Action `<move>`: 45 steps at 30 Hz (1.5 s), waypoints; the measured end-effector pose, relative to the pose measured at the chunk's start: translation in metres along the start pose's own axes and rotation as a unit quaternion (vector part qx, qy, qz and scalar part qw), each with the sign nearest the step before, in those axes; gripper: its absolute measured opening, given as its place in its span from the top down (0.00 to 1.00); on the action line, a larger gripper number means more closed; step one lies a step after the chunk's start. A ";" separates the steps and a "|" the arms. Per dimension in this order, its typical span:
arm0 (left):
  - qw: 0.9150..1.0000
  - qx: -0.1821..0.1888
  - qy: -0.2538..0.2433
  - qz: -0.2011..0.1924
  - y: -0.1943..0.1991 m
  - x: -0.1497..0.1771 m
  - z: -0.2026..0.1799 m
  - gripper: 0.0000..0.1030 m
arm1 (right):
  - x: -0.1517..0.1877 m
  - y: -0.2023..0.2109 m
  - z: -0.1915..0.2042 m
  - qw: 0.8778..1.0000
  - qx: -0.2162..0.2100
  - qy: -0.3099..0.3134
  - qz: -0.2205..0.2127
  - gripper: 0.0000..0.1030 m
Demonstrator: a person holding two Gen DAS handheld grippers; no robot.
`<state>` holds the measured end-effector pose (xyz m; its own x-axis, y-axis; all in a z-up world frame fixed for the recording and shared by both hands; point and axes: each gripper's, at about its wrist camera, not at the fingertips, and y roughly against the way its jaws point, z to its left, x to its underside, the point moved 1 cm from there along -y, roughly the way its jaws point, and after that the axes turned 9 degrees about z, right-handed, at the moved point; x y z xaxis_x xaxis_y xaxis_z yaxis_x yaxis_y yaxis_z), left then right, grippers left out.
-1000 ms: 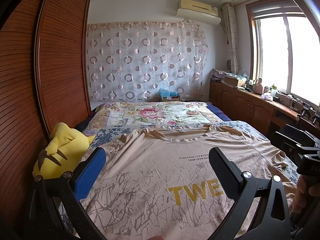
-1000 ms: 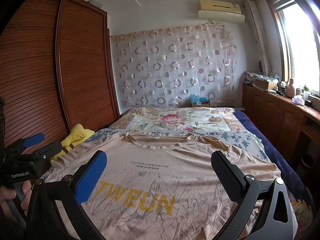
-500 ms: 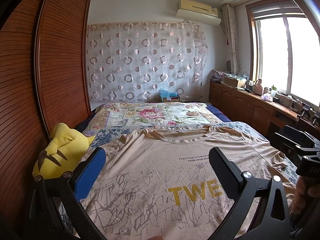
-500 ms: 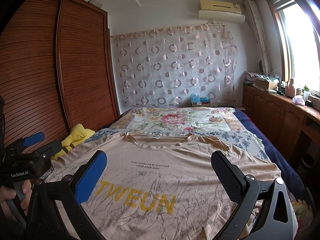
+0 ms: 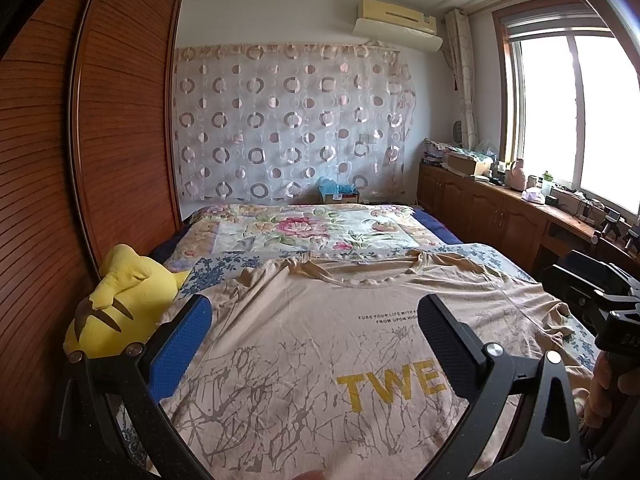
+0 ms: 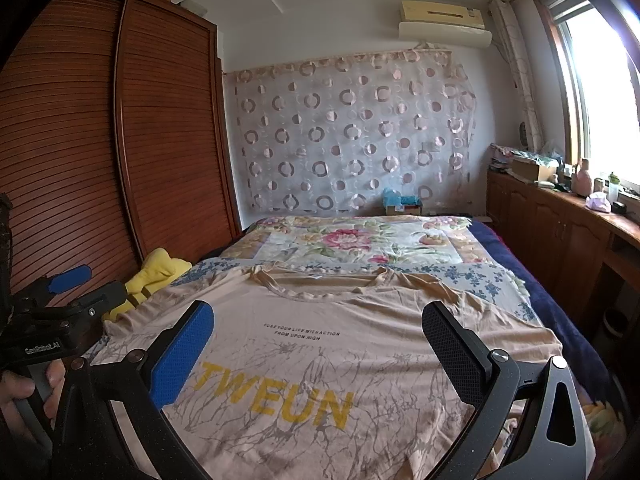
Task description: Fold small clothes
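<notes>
A beige T-shirt (image 5: 304, 344) with yellow letters and grey branch print lies spread flat, front up, on the bed, collar at the far end. It also shows in the right wrist view (image 6: 320, 344). My left gripper (image 5: 312, 320) is open and empty, held above the shirt's left half. My right gripper (image 6: 316, 324) is open and empty, held above the shirt's middle. The right gripper also shows at the right edge of the left wrist view (image 5: 592, 292). The left gripper shows at the left edge of the right wrist view (image 6: 68, 292).
A yellow plush toy (image 5: 120, 304) lies at the bed's left edge beside a wooden wardrobe (image 5: 80, 160). A floral quilt (image 5: 312, 232) covers the far bed. Wooden cabinets (image 5: 500, 216) with clutter run under the window on the right.
</notes>
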<state>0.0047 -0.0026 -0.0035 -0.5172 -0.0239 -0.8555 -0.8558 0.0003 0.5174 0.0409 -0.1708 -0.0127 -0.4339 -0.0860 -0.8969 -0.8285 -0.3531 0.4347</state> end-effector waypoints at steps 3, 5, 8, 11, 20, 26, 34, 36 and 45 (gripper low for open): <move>1.000 0.001 0.000 0.004 -0.003 0.001 0.001 0.00 | 0.000 -0.002 -0.001 1.000 -0.003 0.001 0.002 0.00; 1.000 -0.001 0.003 0.010 -0.007 0.001 0.002 0.00 | 0.000 -0.005 -0.002 1.000 -0.008 0.000 0.005 0.00; 1.000 -0.002 0.008 0.017 -0.011 0.005 0.006 0.00 | 0.001 -0.011 -0.004 1.000 -0.008 0.001 0.011 0.00; 1.000 -0.006 0.012 0.023 -0.015 0.007 0.012 0.00 | 0.001 -0.018 -0.007 1.000 -0.013 0.001 0.021 0.00; 0.998 -0.018 0.019 0.059 -0.036 0.021 0.046 0.00 | 0.000 -0.031 0.000 0.998 -0.049 0.028 0.041 0.00; 0.996 -0.019 0.031 0.083 -0.049 0.030 0.073 0.00 | 0.000 -0.048 0.005 0.994 -0.064 0.053 0.073 0.00; 0.993 -0.044 0.027 0.110 -0.059 0.042 0.101 0.00 | -0.007 -0.060 0.006 0.986 -0.090 0.091 0.111 0.00; 0.992 -0.042 0.032 0.116 -0.060 0.045 0.113 0.00 | -0.008 -0.064 0.005 0.984 -0.092 0.097 0.121 0.00; 0.987 -0.043 0.068 0.137 -0.068 0.051 0.168 0.09 | -0.017 -0.067 -0.005 0.981 -0.107 0.084 0.141 0.00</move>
<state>0.0347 0.1645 -0.0862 -0.7181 -0.1694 -0.6750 -0.6764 -0.0583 0.7342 0.1052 -0.1503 -0.0272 -0.5561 -0.3535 -0.7521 -0.5833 -0.4787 0.6563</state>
